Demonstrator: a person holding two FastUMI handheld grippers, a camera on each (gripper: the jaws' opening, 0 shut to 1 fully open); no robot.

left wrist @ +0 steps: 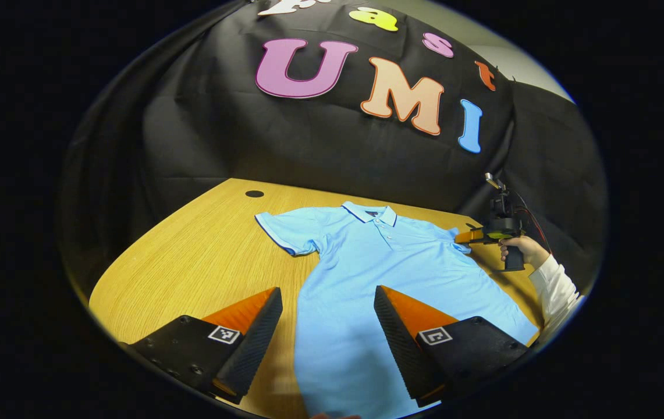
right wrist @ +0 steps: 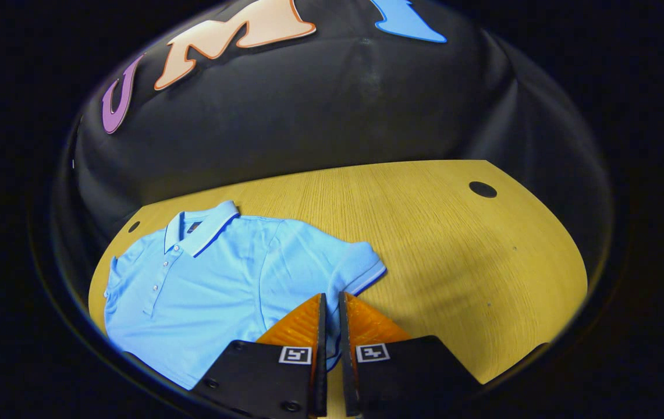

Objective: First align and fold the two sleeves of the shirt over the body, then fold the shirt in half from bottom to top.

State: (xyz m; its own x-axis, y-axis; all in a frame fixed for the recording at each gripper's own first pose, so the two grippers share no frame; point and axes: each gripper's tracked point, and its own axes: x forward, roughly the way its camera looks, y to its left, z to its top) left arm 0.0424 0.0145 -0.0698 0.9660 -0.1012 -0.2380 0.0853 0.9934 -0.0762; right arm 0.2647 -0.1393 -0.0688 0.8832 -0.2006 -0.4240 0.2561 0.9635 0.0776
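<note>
Booth: black cloth hangs behind the wooden table [left wrist: 192, 256], which we see carrying the whole job.
Left gripper: our left gripper [left wrist: 327, 326] is spread wide, its fingers apart, holding nothing, poised above the lower body of the shirt [left wrist: 378, 273].
Right gripper: our right gripper [right wrist: 332, 326] has its fingers nearly pressed together; a slim gap remains. Fabric near the right sleeve [right wrist: 355, 265] seems to lie at that gap, yet we cannot tell whether both fingers press on it. In the left gripper view it shows at about 3 o'clock [left wrist: 468, 235], at the sleeve's edge, held by a hand [left wrist: 521, 250] in a white cuff.
Shirt: light blue polo, lying flat, face up, buttons showing; in the left gripper view its collar [left wrist: 369, 213] points to 12 o'clock and its hem runs toward 6 o'clock.
Left sleeve: the left sleeve [left wrist: 285, 230] lies spread outward at about 10 o'clock from the body, unfolded.
Progress: we judge the task barely begun; neither sleeve is folded over the body.
Left to do: both sleeve folds, then the bottom-to-top half fold.
</note>
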